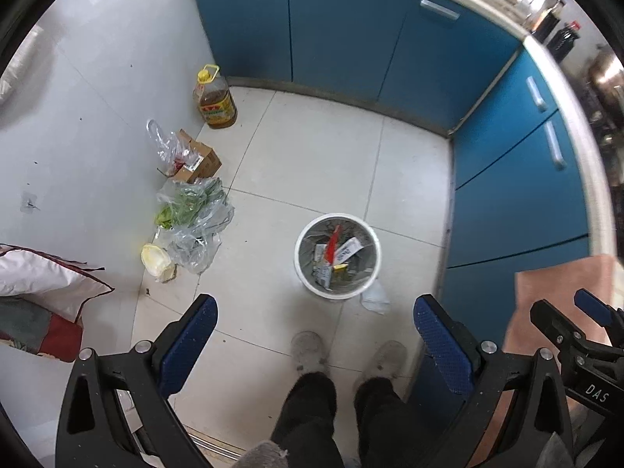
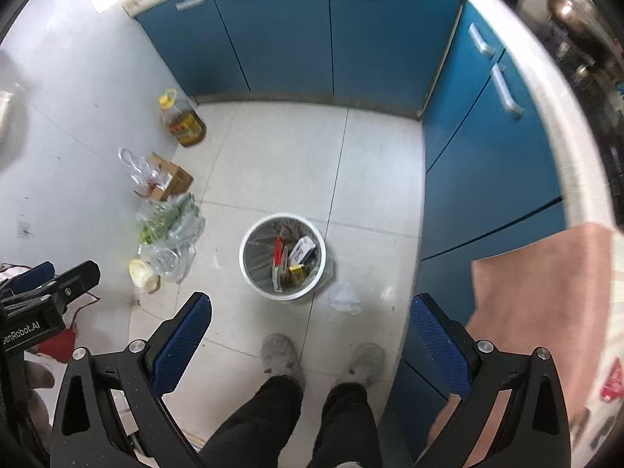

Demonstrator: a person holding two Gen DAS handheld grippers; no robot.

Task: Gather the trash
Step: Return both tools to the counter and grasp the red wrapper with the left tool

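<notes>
Two views | right wrist alone shows small white scrap (image 2: 388, 292) beyond crumpled tissue (image 2: 344, 298) by bin (image 2: 249, 273) | left gripper (image 1: 316, 312), right gripper (image 2: 310, 308) held high, tilted floorward, fingers spread wide, empty

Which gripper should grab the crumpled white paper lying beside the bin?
Right, probably. The crumpled white paper lies on the bin's right side, nearer the right gripper than the left gripper. Both are open, empty and well above the floor, so the margin is small.
</notes>
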